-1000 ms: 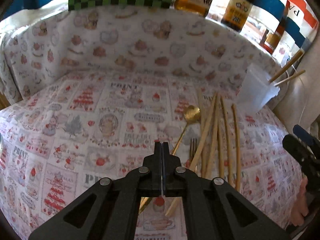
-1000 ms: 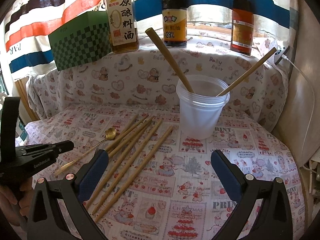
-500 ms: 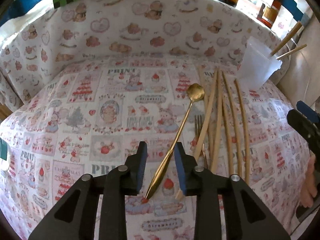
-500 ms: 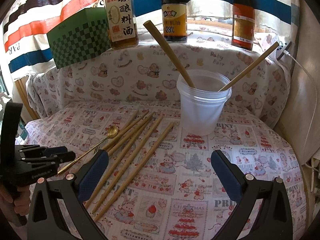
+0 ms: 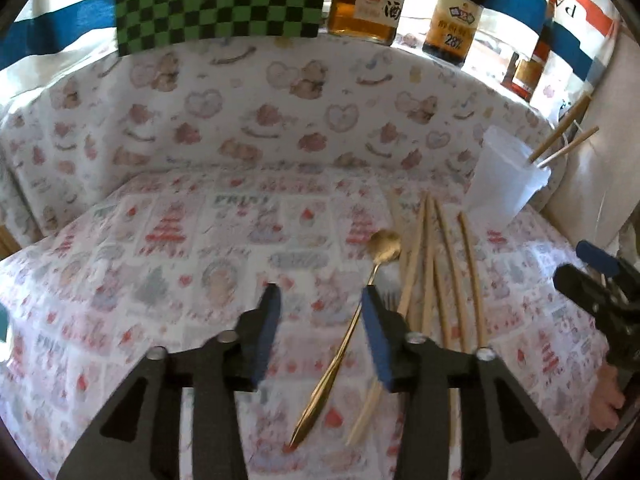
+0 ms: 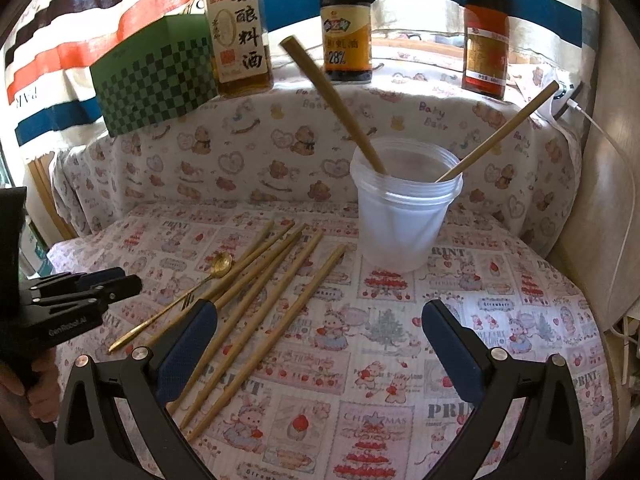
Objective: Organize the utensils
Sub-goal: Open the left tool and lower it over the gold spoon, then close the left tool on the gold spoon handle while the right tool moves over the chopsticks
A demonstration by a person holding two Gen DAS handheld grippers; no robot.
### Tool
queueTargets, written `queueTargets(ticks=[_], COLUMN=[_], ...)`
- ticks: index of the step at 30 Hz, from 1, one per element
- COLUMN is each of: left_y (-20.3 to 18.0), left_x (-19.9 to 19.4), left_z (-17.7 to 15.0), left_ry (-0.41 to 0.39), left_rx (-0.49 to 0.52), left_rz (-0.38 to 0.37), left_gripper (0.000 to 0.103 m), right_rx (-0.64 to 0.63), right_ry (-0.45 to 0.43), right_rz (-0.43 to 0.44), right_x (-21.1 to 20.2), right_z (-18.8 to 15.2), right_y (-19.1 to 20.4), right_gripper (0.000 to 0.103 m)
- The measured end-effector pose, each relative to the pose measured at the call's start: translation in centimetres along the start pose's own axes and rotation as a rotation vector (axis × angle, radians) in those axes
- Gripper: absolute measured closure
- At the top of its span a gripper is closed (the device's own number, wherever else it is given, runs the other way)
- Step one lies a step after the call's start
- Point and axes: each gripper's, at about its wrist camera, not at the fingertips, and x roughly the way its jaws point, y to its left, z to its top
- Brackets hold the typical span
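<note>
Reaching for the gold spoon

The left gripper has its fingers apart above the gold spoon, probably to grasp it; the right gripper waits, fingers wide.

This looks like a home, set up around a small table or counter for kitchen things. A printed cloth with cakes, rabbits and Christmas trees covers the surface, and a teddy-bear fabric drapes the ledge behind it across the middle of the frame. Along the top stand cooking condiments: a cooking wine bottle, a dark sauce bottle and a red-labelled bottle. A charging cable hangs at the right edge.
</note>
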Motion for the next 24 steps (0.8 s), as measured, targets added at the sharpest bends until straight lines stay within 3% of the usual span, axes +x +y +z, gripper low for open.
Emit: queueTargets(ticks=[4,7,13,16,21,22,24], left_y=[-1.3,-2.8,-3.4,-3.2,-3.6,-3.7,-3.9], left_x=[1.5,2.9,6.3,7.6,7.8,7.7,7.9], left_z=[2.4,4.0,4.8,4.4,4.0,3.9,3.8], left_ry=[0.031,0.073,0.103,0.14,0.128,0.124,0.115], left_rx=[-0.012,0.024,-0.001,-0.007,0.018,0.022,0.038], left_rz=[-0.085,-0.093,-0.024,-0.065,-0.09,-0.08,-0.025], left_gripper=[0.061,0.061,0.061,0.061,0.061,0.063,0.08], right_rx=[0.021,0.067,0.085,0.081,0.067,0.066,0.067], right_ry=[0.004,0.036,0.049,0.049,0.053,0.057,0.061], right_rz=[0.037,0.073,0.057,0.068,0.067,0.068,0.061], right_x=[0.2,0.8,1.3,1.1,0.9,1.0,1.1], right_z=[0.3,0.4,0.4,0.4,0.4,0.4,0.4], right_y=[-0.7,-1.5,-2.1,-2.0,-1.7,-1.6,-1.6], right_gripper=[0.019,0.029,0.03,0.03,0.03,0.03,0.03])
